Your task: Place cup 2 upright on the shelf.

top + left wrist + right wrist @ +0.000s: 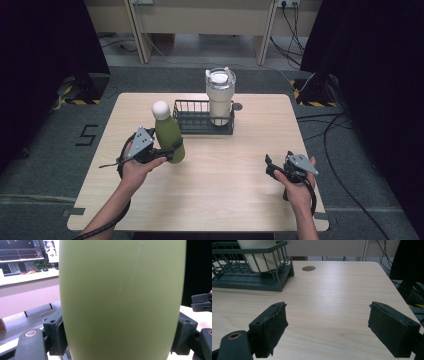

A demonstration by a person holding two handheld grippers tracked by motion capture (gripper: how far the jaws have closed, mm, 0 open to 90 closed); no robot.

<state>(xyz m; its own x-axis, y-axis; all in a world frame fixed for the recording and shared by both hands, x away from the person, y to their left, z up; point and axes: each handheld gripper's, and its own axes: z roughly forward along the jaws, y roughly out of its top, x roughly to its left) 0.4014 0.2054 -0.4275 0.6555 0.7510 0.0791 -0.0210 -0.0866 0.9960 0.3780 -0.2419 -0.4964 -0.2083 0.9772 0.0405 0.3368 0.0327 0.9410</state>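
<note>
Basket (200, 120) and tumbler (220, 97) beyond bottle (169, 135)

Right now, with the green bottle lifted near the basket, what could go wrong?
1. The left gripper clamps the green bottle low on its smooth body, so it could tip or slip in the jaws.
2. The tumbler already fills the right end of the wire basket; the bottle may clip the rim or the tumbler on the way in.
3. The right gripper is off to the side, jaws apart, so nothing steadies the basket if it gets nudged.
</note>
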